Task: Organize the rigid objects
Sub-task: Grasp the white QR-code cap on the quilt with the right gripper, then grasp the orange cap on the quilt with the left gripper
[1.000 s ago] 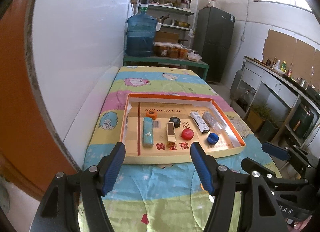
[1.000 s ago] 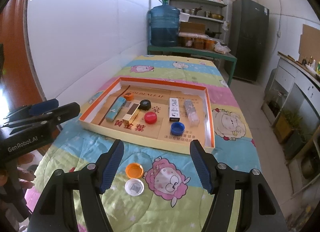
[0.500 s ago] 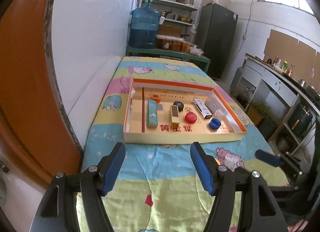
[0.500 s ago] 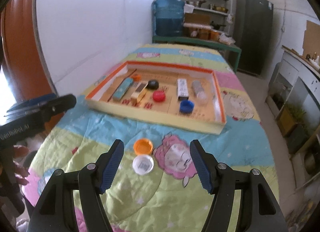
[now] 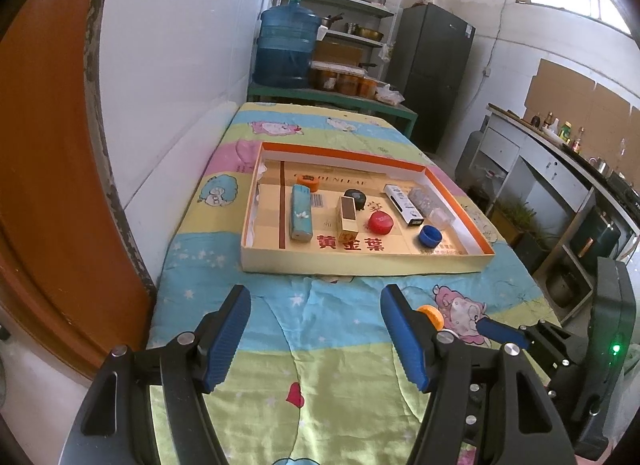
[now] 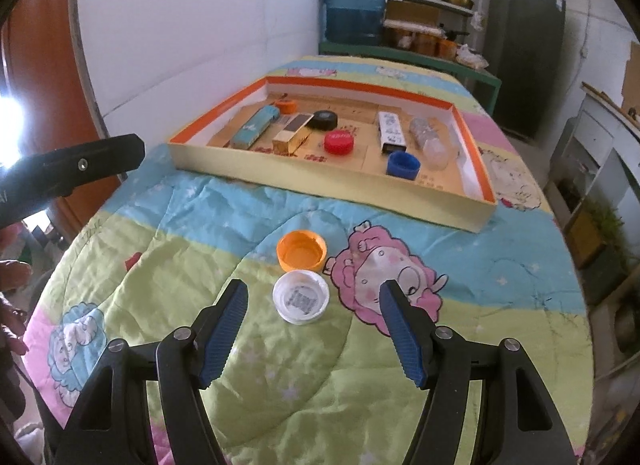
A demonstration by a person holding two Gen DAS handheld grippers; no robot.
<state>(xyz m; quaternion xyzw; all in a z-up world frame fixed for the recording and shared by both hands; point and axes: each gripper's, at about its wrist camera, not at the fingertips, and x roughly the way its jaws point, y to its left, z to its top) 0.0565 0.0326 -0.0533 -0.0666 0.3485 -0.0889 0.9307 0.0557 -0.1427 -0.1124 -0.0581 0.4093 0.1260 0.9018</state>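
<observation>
A shallow cardboard box lid (image 5: 360, 263) (image 6: 320, 185) with an orange rim lies on the quilt. It holds a teal box (image 5: 301, 212), a gold box (image 5: 347, 217), a white box (image 5: 404, 204), red (image 5: 381, 221), blue (image 5: 430, 235), black (image 5: 356, 197) and orange (image 5: 310, 184) caps and a clear bottle (image 5: 430, 205). An orange cap (image 6: 301, 251) and a white cap (image 6: 301, 301) lie loose on the quilt. My right gripper (image 6: 314, 325) is open, just short of the white cap. My left gripper (image 5: 316, 335) is open and empty over the quilt.
The table is covered by a cartoon quilt (image 5: 320, 385). A white wall (image 5: 180, 65) runs along the left. A blue water jug (image 5: 286, 51), shelves and a dark fridge (image 5: 436, 77) stand beyond the far end. A counter (image 5: 560, 169) is to the right.
Both grippers have pulled back from the box lid toward the near end of the table. The right gripper has come down closer to the loose orange and white caps. Both stay open.
</observation>
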